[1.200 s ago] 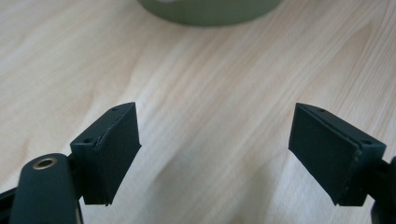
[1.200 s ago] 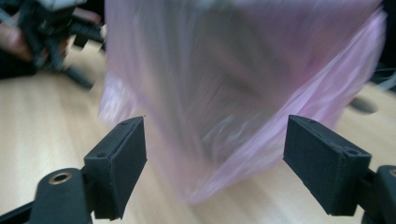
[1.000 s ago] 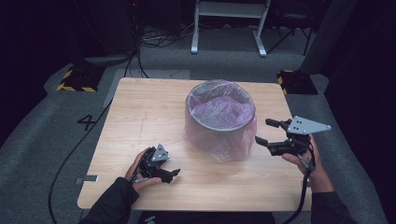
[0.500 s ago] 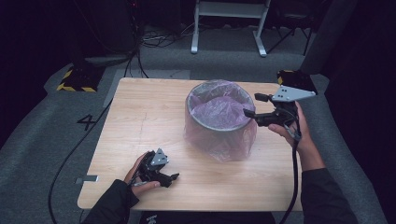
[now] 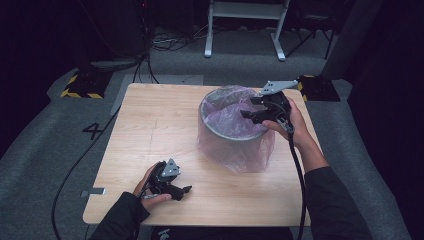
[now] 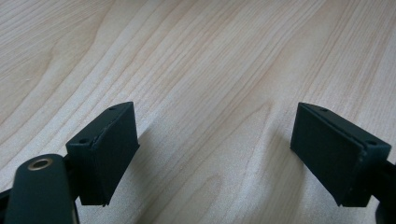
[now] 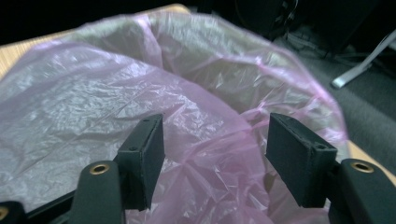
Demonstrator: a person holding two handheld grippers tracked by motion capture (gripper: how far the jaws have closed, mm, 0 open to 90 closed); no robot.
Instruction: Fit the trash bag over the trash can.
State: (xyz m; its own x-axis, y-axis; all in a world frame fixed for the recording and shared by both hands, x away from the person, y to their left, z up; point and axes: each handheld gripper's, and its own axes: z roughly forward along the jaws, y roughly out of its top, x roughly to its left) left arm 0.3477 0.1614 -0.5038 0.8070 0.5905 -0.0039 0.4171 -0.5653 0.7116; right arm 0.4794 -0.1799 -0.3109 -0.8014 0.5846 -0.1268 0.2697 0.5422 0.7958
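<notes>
Bag fitting, early-to-mid stage by my reading: pink liner bag [image 5: 235, 145] already sits in the grey bin [image 5: 220, 131] and drapes over its outside; tucking at the rim looks left to do. Right gripper [image 5: 248, 116] has just been closing; a bag fold lies between its jaws, unpinched. Left gripper [image 5: 184, 191] open, resting on the table [image 5: 150, 125], well apart from the bin.

overhead view; gripper views close
</notes>
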